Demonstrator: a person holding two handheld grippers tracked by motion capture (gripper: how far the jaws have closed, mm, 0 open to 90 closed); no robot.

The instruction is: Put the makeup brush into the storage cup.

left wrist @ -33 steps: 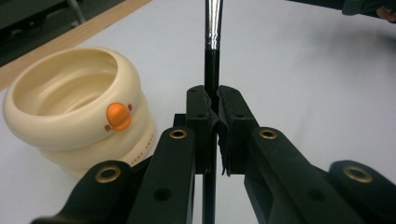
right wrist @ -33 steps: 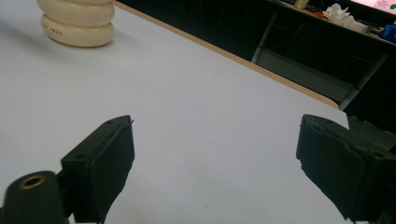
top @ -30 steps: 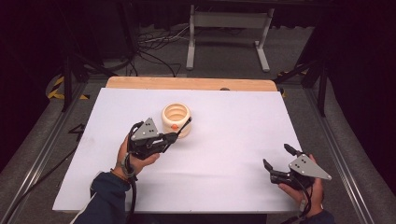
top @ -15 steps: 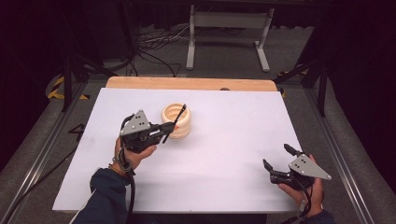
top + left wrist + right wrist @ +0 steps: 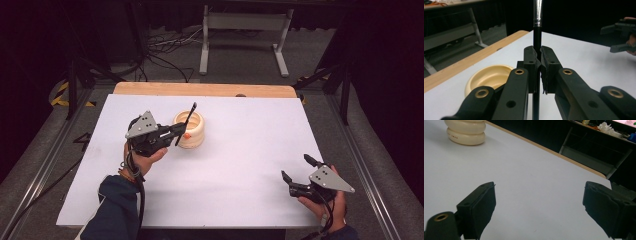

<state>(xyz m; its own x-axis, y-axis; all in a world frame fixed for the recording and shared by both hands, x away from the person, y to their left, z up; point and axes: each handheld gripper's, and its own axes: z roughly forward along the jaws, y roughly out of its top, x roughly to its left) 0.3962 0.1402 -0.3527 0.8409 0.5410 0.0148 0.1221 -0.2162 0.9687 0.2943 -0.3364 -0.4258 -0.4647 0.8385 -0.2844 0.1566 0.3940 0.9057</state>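
Observation:
My left gripper (image 5: 178, 132) is shut on a black-handled brush (image 5: 187, 121) with a silver ferrule. The brush (image 5: 537, 32) stands nearly upright between the jaws in the left gripper view and leans over a cream ribbed cup (image 5: 196, 135). The cup (image 5: 489, 78) lies just left of and below the jaws, and its inside looks empty. A small orange spot shows at the cup's near side in the high view. My right gripper (image 5: 297, 167) rests open near the table's front right corner with nothing between its fingers. From there the cup (image 5: 465, 131) is far off at upper left.
A white sheet (image 5: 240, 150) covers the table, and a wooden strip (image 5: 200, 90) runs along its far edge. Beyond it, a metal stand (image 5: 245, 30) and cables lie on the floor. The right hand's gripper (image 5: 621, 37) appears far off in the left gripper view.
My left gripper has moved left and a little away with the brush, whose tip has risen and swung more upright. The right gripper has not moved.

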